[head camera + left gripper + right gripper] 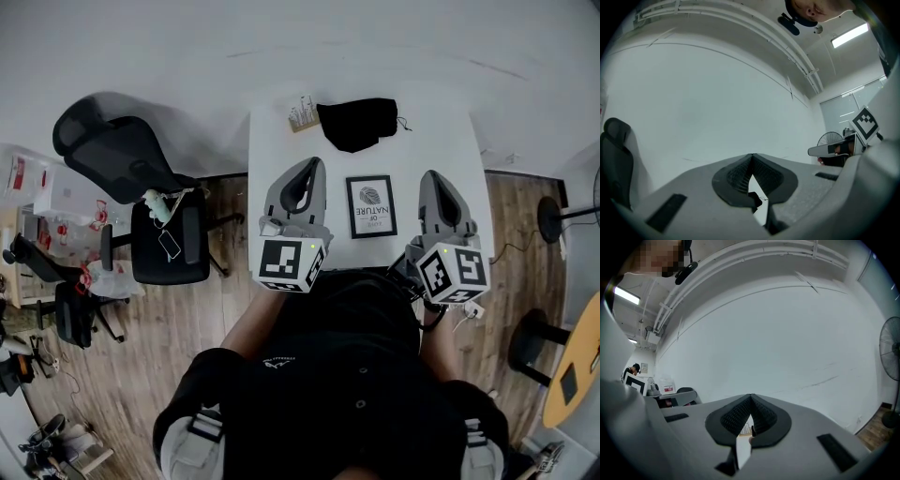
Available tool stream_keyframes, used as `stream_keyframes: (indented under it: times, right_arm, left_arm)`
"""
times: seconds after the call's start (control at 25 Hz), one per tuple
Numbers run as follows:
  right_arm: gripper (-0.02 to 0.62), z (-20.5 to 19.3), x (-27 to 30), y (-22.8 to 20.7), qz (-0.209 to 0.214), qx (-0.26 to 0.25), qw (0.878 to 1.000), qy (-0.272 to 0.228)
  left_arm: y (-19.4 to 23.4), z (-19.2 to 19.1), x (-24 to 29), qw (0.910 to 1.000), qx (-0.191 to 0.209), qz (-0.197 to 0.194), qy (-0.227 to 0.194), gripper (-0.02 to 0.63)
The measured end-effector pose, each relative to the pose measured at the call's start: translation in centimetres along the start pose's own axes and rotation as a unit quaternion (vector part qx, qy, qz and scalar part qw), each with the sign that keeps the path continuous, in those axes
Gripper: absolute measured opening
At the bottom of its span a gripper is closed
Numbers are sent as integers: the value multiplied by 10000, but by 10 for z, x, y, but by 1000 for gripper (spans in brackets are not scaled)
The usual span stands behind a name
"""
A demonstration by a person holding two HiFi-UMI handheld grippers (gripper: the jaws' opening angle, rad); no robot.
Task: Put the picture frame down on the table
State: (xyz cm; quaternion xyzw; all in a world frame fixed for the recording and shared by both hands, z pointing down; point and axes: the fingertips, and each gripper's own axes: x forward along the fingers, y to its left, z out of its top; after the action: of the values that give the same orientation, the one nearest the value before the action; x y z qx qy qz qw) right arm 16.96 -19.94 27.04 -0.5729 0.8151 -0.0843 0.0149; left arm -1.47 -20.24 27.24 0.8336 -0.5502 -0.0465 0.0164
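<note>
The picture frame is seen lying flat on the white counter, between the two hand-held grippers. It is placed just right of the left hand-held gripper and just left of the right hand-held gripper, and is touched by neither. The jaws of both are brought together at the tips, with nothing gripped. Ahead of the jaws, beyond the frame, a black cloth and a small card are laid.

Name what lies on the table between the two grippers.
The frame, flat on the table, lies between the left gripper and the right gripper; neither touches it. The head view shows this.
</note>
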Motion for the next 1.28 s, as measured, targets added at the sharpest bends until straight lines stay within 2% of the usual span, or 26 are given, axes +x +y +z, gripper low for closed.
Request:
stream_keyframes:
  times: [0.88,1.28]
  right_arm:
    - [-2,-5,-8,-8,-47,72,10000,-45]
    - [-2,-4,-11,-7,20,64,10000,-25]
  left_arm:
    - [-10,-18,2,9997,-53,-84,220,6]
    - [-17,-12,2,9997,-8,-137,177,6]
